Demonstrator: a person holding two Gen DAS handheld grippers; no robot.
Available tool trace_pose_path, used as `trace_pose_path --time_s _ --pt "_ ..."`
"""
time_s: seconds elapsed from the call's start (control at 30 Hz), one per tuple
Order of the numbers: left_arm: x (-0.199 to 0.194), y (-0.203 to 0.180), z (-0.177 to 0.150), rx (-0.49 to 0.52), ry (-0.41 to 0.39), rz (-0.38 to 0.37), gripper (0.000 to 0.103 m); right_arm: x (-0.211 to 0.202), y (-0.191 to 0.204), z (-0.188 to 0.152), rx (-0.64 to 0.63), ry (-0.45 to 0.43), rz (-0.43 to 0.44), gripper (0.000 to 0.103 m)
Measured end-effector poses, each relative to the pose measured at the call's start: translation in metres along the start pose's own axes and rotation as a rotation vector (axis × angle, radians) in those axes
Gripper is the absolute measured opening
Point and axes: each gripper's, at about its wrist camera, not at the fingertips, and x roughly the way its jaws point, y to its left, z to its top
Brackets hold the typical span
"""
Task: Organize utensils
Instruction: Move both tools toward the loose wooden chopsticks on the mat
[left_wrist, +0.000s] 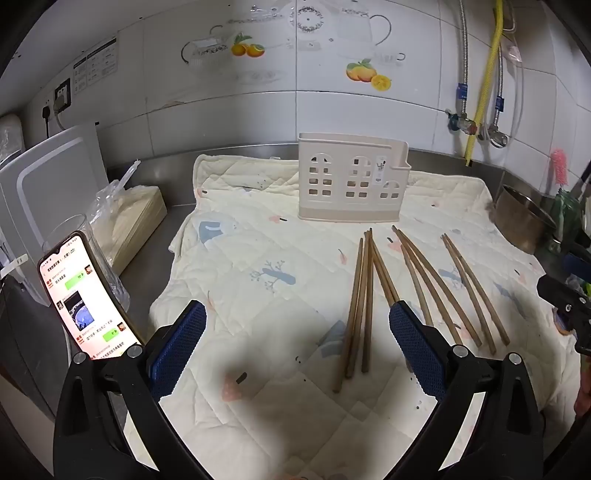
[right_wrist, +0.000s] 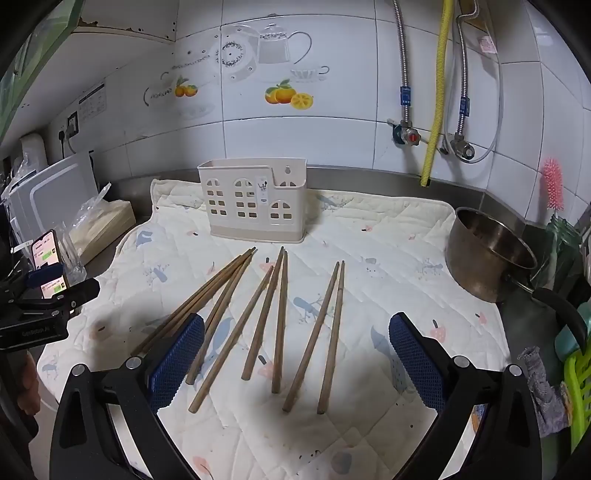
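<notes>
1. While both claws hang over the near edge of the quilted mat (right_wrist: 369, 236), neither grasps anything: the left claw (left_wrist: 297, 354) stands released and wide with only cloth and two or three stick ends between its blue pads, and the right claw (right_wrist: 295, 363) is equally spread above the nearer ends of the sticks.
2. Just beyond the pads lie the wooden chopsticks (right_wrist: 280, 321), loose on the mat in rough clusters: a bundle on the left, a few in the middle, a pair on the right, their far tips fanning toward the holder.
3. Farther back stands the cream utensil holder (right_wrist: 255, 201), upright on the mat; nothing shows above its rim, so it appears to be empty.
4. To the right, a steel pot (right_wrist: 487, 254) rests on the desk beside the mat.
5. Judged from this, sorting has not begun: every chopstick remains to be gathered and stood in the holder.
</notes>
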Motion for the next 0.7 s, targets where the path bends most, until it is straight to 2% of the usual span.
trace_pose_path --time_s 0.7 --pt "0.0009 -0.0022 -0.0047 -0.011 0.02 -0.017 0.098 -0.0011 0.0063 0.0009 -0.013 -0.002 0.002 0.097"
